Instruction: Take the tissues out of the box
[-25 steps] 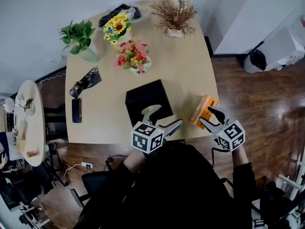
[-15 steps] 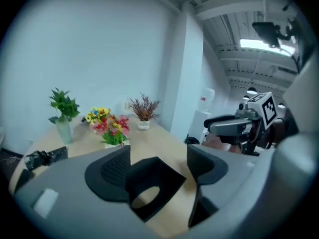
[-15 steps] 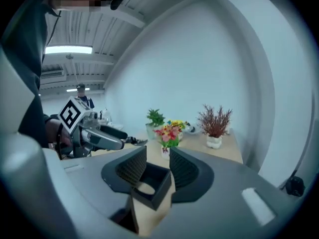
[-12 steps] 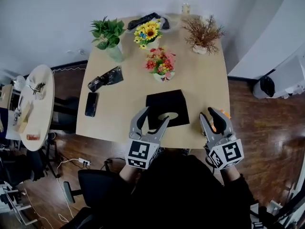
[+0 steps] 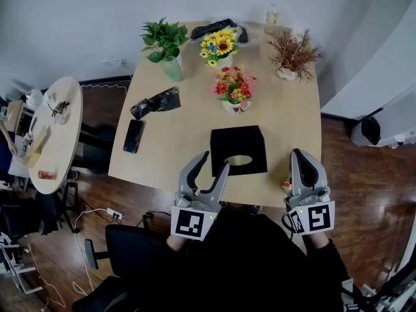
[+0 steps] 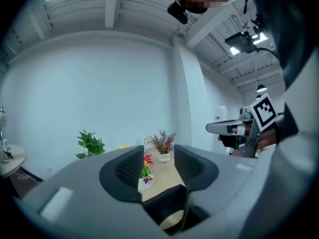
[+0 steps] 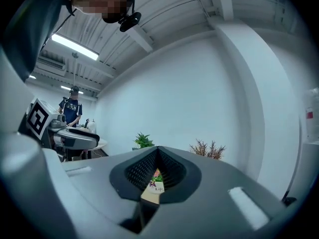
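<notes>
person wearing blk sleeves [image 5: 328, 265] + blk top | left gripper [image 5: 216, 159], right gripper [image 5: 300, 153] showing grey jaws | carrying b/w marker cubes [image 5: 190, 223]

A black tissue box [image 5: 238, 149] is standing out against a pale tan table [image 5: 292, 125]. Yellow sunflowers [image 5: 220, 44], red-and-pink flowers [image 5: 234, 86] and a green plant [image 5: 162, 38] are showing beyond.

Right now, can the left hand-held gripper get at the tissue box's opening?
Probably yes: the left hand-held gripper hovers at the black tissue box's near edge, jaws closing on nothing, with nothing between it and the oval opening.
</notes>
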Demonstrator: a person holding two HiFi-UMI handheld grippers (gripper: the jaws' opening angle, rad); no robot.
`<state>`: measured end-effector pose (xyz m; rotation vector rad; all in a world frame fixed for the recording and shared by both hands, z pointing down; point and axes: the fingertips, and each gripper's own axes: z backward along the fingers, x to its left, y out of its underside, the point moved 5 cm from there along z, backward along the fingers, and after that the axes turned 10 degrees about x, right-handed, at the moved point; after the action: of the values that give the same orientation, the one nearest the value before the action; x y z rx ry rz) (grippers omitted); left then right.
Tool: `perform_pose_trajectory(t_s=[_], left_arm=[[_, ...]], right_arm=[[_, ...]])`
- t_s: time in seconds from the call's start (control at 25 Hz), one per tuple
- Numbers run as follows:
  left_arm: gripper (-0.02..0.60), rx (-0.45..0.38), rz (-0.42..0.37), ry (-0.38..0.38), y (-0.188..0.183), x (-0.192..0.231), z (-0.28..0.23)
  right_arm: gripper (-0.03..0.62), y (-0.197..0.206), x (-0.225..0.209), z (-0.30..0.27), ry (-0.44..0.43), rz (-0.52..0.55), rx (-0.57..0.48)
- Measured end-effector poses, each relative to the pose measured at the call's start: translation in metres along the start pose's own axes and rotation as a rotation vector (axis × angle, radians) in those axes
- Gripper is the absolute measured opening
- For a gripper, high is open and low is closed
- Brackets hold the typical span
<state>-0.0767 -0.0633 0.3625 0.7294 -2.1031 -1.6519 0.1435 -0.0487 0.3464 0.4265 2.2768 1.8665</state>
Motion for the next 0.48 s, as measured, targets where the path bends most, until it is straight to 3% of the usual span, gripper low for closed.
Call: perform_pose_trajectory(t_s=[0.48], left_arm=[[0.164,0.033,0.024,0.02,0.005,-0.002,-0.012]], right_arm=[[0.0,-0.002,0.004,-0.001,-0.042,0.022,-0.015]])
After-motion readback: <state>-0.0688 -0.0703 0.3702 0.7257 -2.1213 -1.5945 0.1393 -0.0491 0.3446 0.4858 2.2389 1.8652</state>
